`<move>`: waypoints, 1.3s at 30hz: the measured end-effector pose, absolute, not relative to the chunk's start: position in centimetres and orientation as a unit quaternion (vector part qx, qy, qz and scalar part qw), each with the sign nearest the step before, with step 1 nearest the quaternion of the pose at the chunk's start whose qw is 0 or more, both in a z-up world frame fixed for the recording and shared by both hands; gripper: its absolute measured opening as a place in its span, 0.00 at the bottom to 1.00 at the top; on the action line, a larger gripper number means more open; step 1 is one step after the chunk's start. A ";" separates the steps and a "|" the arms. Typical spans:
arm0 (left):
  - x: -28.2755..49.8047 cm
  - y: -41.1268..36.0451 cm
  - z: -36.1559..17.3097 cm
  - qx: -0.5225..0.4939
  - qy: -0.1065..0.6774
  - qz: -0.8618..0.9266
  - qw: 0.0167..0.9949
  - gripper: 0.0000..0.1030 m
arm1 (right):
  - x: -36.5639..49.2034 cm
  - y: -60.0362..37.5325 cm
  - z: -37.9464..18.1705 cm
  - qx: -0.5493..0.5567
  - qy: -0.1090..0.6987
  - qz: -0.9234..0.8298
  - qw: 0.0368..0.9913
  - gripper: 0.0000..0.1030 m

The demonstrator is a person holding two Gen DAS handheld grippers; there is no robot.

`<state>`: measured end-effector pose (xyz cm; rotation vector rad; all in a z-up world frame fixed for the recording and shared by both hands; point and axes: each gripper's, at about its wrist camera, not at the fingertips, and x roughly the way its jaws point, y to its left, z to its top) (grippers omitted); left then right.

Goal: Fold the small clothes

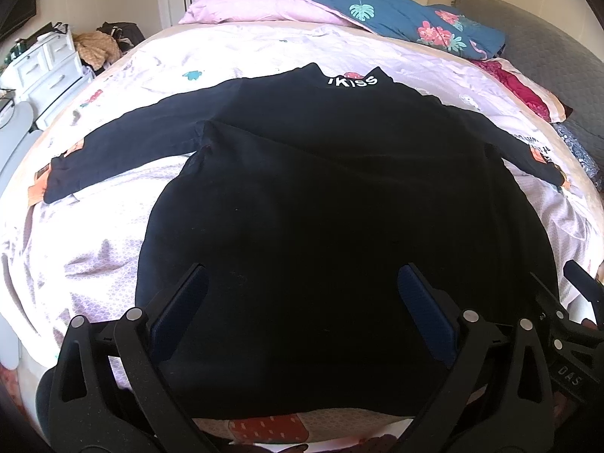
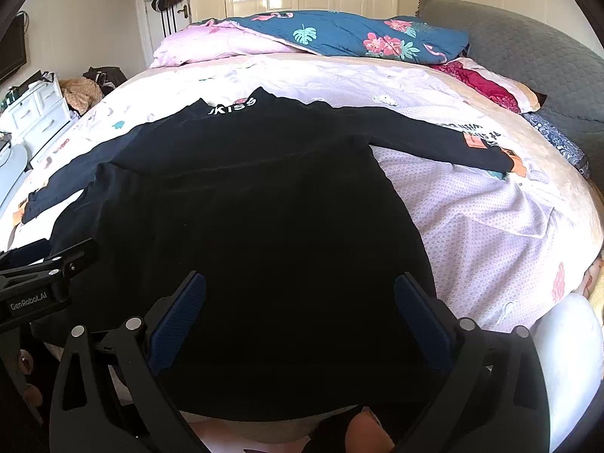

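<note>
A small black long-sleeved top (image 1: 321, 188) with white "KISS" lettering at the collar lies flat on the bed, sleeves spread to both sides; it also shows in the right wrist view (image 2: 245, 196). My left gripper (image 1: 302, 294) is open, its blue-padded fingers (image 1: 181, 309) spread wide just above the top's near hem on the left part. My right gripper (image 2: 300, 302) is open too, spread above the hem's right part. Each gripper shows at the edge of the other's view: the right one (image 1: 573, 324), the left one (image 2: 49, 275). Neither holds cloth.
The bed has a pale patterned sheet (image 2: 472, 219). A pink and blue floral duvet (image 2: 339, 37) is piled at the far end, with a grey headboard cushion (image 2: 528, 49) at right. White drawers (image 1: 45, 64) and bags stand left of the bed.
</note>
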<state>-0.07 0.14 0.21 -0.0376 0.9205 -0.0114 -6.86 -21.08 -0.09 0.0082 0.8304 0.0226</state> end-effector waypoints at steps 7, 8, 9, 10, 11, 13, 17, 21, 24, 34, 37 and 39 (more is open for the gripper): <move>-0.1 0.2 0.3 -0.020 0.444 -0.005 0.896 0.91 | -6.9 -21.0 -0.1 0.005 0.403 0.012 0.915 0.96; -0.1 0.2 0.3 -0.020 0.444 -0.005 0.896 0.91 | -7.0 -21.0 -0.1 0.005 0.403 0.012 0.915 0.96; -0.1 0.2 0.2 -0.020 0.445 -0.006 0.895 0.91 | -7.0 -21.0 -0.1 0.005 0.403 0.012 0.915 0.96; -0.1 0.2 0.2 -0.020 0.445 -0.006 0.895 0.91 | -7.0 -21.0 -0.1 0.005 0.403 0.012 0.915 0.96; 0.0 0.3 0.2 -0.020 0.445 -0.006 0.895 0.91 | -7.0 -21.0 -0.1 0.004 0.403 0.012 0.915 0.96; 0.0 0.3 0.2 -0.020 0.445 -0.005 0.895 0.91 | -7.0 -20.9 -0.1 0.005 0.402 0.012 0.915 0.96; 0.0 0.2 0.2 -0.020 0.445 -0.005 0.895 0.91 | -7.0 -20.8 -0.1 0.004 0.404 0.013 0.915 0.96; 0.0 0.3 0.2 -0.020 0.446 -0.004 0.895 0.91 | -7.0 -20.7 -0.2 0.003 0.404 0.014 0.915 0.96; 0.0 0.3 0.2 -0.020 0.445 -0.004 0.895 0.91 | -7.0 -20.6 -0.2 0.003 0.405 0.015 0.914 0.96; 0.1 0.4 0.0 -0.019 0.446 0.000 0.895 0.91 | -7.0 -20.6 -0.2 0.004 0.405 0.016 0.914 0.96; 0.1 0.5 0.0 -0.020 0.446 0.005 0.895 0.91 | -7.0 -20.6 -0.2 0.003 0.404 0.016 0.914 0.96; 0.1 0.7 0.0 -0.022 0.446 0.006 0.895 0.91 | -6.9 -20.6 -0.2 0.004 0.405 0.018 0.914 0.96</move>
